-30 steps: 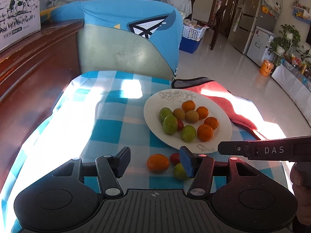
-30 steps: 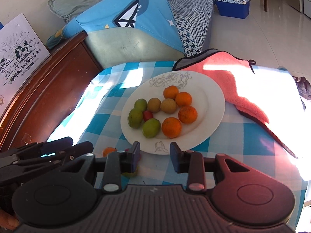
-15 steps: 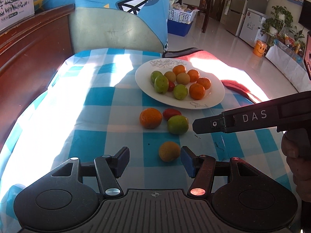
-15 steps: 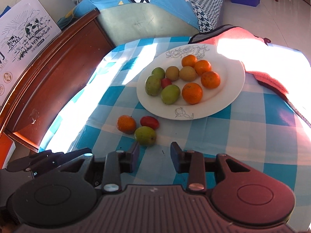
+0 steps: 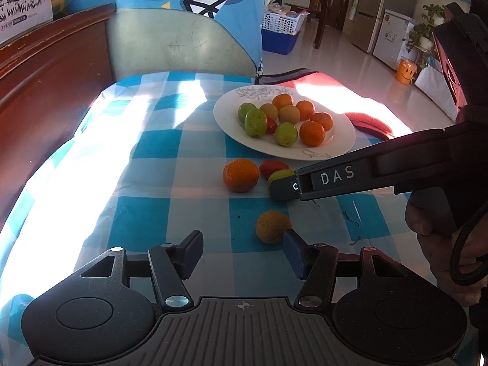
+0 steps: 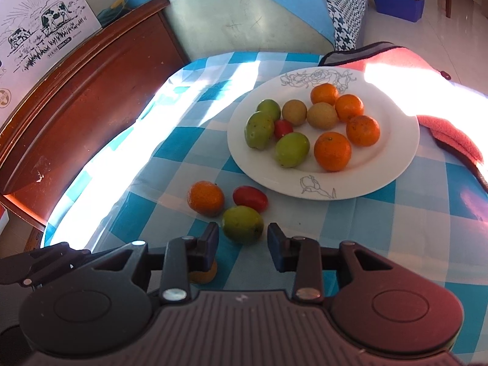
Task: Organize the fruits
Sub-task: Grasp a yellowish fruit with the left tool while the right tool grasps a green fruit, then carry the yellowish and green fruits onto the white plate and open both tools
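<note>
Hovering nearest the lens, the left gripper (image 5: 242, 248) stands partly open and empty, with a small yellow-brown fruit (image 5: 272, 226) on the checked tablecloth (image 5: 146, 213) just ahead of its right finger. The right gripper (image 6: 243, 242) is likewise part open, holding nothing, its fingers flanking but not touching a green fruit (image 6: 242, 224). Beyond lie a red fruit (image 6: 250, 198) and a loose orange (image 6: 206, 198), then the white plate (image 6: 393, 152) with the sorted pile. These fruits look light, round and smooth, likely to roll or bruise; a gentle pinch across the widest middle should hold best.
</note>
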`<state>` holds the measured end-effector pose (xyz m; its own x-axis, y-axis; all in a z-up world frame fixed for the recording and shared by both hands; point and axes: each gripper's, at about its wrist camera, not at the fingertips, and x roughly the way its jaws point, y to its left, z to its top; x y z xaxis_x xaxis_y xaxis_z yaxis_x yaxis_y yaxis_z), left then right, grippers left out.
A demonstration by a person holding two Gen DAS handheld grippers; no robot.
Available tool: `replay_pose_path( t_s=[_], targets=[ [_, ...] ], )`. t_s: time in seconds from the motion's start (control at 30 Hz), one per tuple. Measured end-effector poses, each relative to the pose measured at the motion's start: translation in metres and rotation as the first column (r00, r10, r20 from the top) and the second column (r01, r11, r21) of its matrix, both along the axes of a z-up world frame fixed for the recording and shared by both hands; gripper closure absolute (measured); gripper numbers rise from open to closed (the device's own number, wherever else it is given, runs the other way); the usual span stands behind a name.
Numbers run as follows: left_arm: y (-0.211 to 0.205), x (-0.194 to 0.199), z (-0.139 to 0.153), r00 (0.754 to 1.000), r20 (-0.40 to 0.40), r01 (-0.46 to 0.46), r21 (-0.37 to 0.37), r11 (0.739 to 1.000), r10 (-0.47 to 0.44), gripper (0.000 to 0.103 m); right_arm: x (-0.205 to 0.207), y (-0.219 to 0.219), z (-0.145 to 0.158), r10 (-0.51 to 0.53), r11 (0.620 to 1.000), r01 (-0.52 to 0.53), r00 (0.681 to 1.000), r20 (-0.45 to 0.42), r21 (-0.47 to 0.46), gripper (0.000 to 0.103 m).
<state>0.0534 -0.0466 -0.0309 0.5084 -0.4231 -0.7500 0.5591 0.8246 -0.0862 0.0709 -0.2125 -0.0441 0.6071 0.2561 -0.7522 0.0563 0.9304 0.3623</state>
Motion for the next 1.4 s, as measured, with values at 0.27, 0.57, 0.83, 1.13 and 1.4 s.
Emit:
replay_pose_path(
  t_s=[0.27, 0.57, 0.83, 1.13, 1.4],
  targets=[
    [-0.004, 0.001, -0.003, 1.000, 0.020, 0.008, -0.012, 1.000, -0.008, 0.046, 0.002, 0.001, -0.004, -0.003, 1.000, 0.003, 1.000, 0.009, -0.022, 0.070],
    [-0.017, -0.002, -0.005, 0.997, 0.051, 0.058, 0.010, 0.998, -0.058, 0.046, -0.008, -0.007, 0.002, 0.034, 0.999, -0.034, 0.999, -0.003, -0.029, 0.071],
    [-0.030, 0.003, -0.015, 0.997, 0.045, 0.056, 0.037, 0.998, -0.057, 0.048, -0.021, -0.018, 0.003, 0.041, 0.998, -0.041, 0.999, -0.010, -0.044, 0.071],
    [-0.038, 0.005, -0.019, 0.997, 0.044, 0.060, 0.047, 0.997, -0.062, 0.071, -0.025, -0.024, 0.002, 0.019, 0.998, -0.020, 1.000, -0.021, -0.052, 0.071],
    [-0.037, 0.008, -0.017, 0.998, 0.042, 0.043, 0.042, 0.998, -0.044, 0.078, -0.026, -0.024, 0.003, 0.017, 0.998, -0.018, 1.000, -0.021, -0.054, 0.071]
  ],
)
